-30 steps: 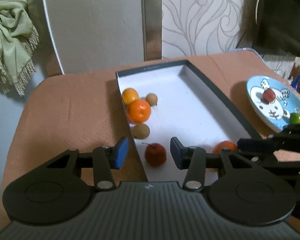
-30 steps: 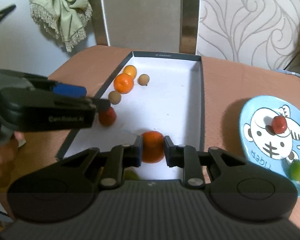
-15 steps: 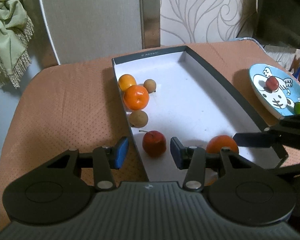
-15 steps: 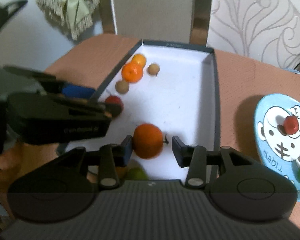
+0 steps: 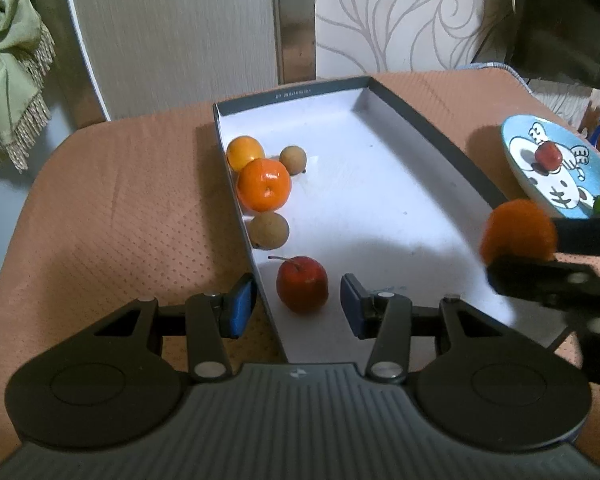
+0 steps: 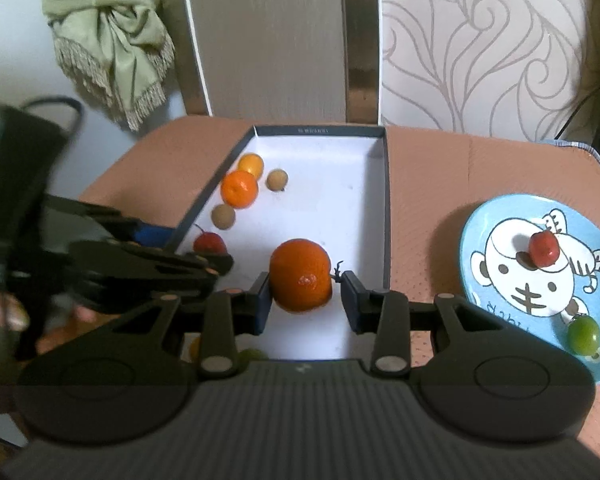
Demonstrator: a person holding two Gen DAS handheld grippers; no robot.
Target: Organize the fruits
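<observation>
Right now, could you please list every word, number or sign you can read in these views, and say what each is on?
"王": painted on the tiger's brow on the blue plate, seen upside down.
"TIGER", probably: lettering near the plate's near rim, upside down and not sharp.
Small print along the far wall of the box: too small and blurred to read.

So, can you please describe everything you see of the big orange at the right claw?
The orange is round and deep orange, with glossy, dimpled skin and a thin dark stem on one side. It is over the white floor of the box, near its front, between the fingers of the right claw, whose jaws have just been closing. One pad seems to touch it; a small gap shows at the other, on the stem side. I cannot tell if it rests on the floor. No other fruit touches it.
</observation>
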